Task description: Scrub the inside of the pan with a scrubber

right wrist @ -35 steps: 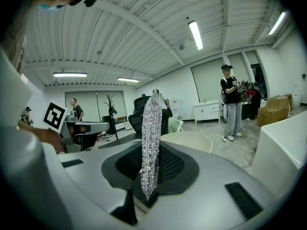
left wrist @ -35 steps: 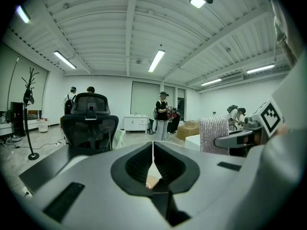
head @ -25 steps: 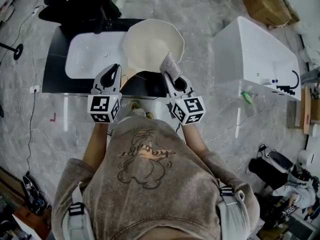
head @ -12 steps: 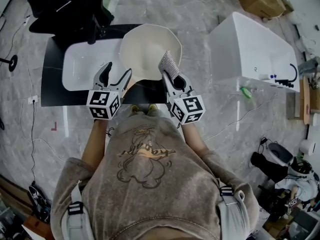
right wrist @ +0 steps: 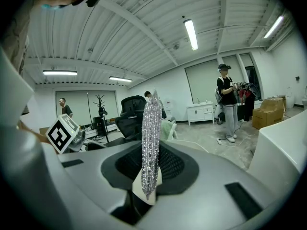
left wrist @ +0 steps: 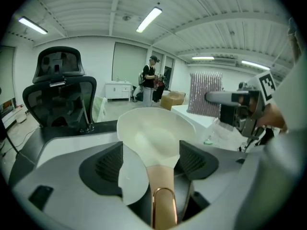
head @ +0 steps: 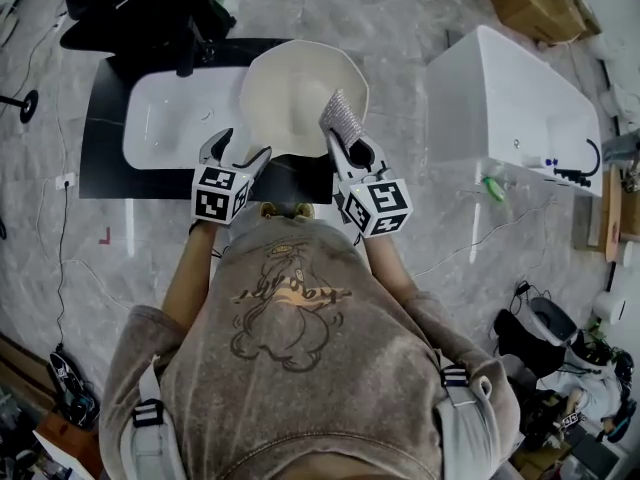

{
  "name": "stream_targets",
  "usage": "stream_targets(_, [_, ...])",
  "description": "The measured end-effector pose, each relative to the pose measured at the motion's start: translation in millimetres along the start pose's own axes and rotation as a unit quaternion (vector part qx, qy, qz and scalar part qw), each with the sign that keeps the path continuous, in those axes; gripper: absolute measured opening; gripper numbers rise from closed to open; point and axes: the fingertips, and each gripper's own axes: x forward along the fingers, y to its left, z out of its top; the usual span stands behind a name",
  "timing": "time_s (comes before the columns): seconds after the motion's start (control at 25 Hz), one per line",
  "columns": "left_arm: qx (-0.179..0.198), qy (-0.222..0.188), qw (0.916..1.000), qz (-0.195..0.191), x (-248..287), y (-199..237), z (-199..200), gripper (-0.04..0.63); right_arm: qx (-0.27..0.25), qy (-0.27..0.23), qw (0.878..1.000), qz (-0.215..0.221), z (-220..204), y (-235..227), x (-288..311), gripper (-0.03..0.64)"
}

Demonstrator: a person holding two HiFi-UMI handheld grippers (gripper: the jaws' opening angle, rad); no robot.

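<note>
A cream pan (head: 298, 90) rests over the white basin (head: 165, 118), with its tan handle (left wrist: 160, 190) pointing toward me. My left gripper (head: 238, 152) is at the pan's near edge. Its jaws have just been opening, and in the left gripper view (left wrist: 153, 166) they stand wide on either side of the handle, pads clear of it. My right gripper (head: 346, 144) is shut on a silver scrubber (head: 343, 118), held upright beside the pan's right rim. In the right gripper view the scrubber (right wrist: 151, 143) stands on edge between the pads.
The basin is sunk in a black table (head: 100, 173). A black office chair (head: 130, 8) stands behind it, a large white tub (head: 510, 98) to the right, and a cardboard box (head: 530, 3) further back. People stand far off in both gripper views.
The left gripper's jaws have gone from shut to wide open, and the gripper has dropped lower at the pan's handle. The right gripper with the scrubber has shifted slightly.
</note>
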Motion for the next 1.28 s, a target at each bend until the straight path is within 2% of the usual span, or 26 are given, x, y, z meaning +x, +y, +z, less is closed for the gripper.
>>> stream_targets(0.2, [0.04,0.095,0.9942,-0.03,17,-9,-41,0.367,-0.004,0.002,1.0,0.014,0,5,8,0.08])
stream_targets(0.32, [0.065,0.137,0.9876,-0.039,25,-12,-59,0.365,-0.003,0.004,1.0,0.015,-2,3,10,0.08])
stream_targets(0.4, [0.065,0.156,0.9845,-0.046,29,-14,-67,0.365,-0.001,0.006,1.0,0.014,-4,0,10,0.08])
stream_targets(0.52, [0.053,0.164,0.984,-0.047,32,-15,-68,0.352,0.001,0.01,1.0,0.011,-7,-7,8,0.08])
stream_targets(0.68, [0.043,0.164,0.9846,-0.041,34,-13,-66,0.287,0.001,0.014,1.0,0.01,-9,-15,9,0.08])
stream_targets(0.96, [0.016,0.168,0.9844,-0.052,34,-17,-67,0.253,-0.003,0.032,0.999,0.022,-16,-25,18,0.08])
stream_targets(1.12, [0.013,0.171,0.9835,-0.058,35,-18,-66,0.252,-0.029,0.063,0.996,0.062,-32,-19,32,0.08])
stream_targets(1.28, [0.013,0.172,0.9832,-0.059,35,-18,-67,0.252,-0.063,0.098,0.986,0.123,-52,3,56,0.08])
